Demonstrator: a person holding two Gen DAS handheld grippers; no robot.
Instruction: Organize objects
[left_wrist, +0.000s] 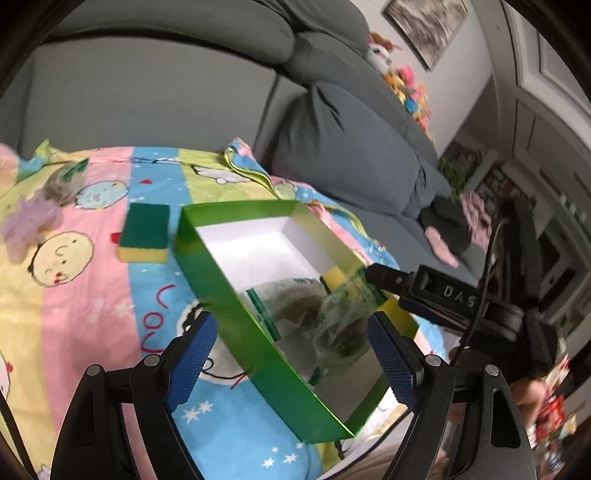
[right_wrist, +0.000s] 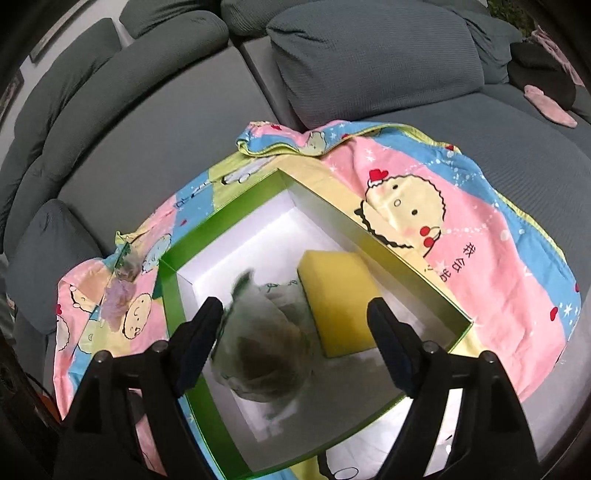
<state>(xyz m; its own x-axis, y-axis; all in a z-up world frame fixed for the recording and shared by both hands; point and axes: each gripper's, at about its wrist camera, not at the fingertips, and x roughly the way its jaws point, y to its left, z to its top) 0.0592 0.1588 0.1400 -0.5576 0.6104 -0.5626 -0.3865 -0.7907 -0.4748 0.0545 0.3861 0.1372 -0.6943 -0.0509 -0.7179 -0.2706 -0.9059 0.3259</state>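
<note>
Right gripper (right_wrist: 295, 328) jaws apart over green box (right_wrist: 170, 295) on cartoon cloth (right_wrist: 498, 266); blurred clear bag (right_wrist: 262, 354) between fingers, not pinched; yellow sponge (right_wrist: 340, 295) beside bag inside box; grey sofa (right_wrist: 155, 147) behind

My left matte-black two-finger gripper (left_wrist: 291, 354) wears blue textured pads (left_wrist: 192, 365) and round silver screws; my right black gripper (right_wrist: 295, 343) matches, trailing a black cable (left_wrist: 480, 295).

Home living room — grey sofa (right_wrist: 184, 122), framed picture (left_wrist: 428, 26), plush toys (left_wrist: 406, 88).
</note>
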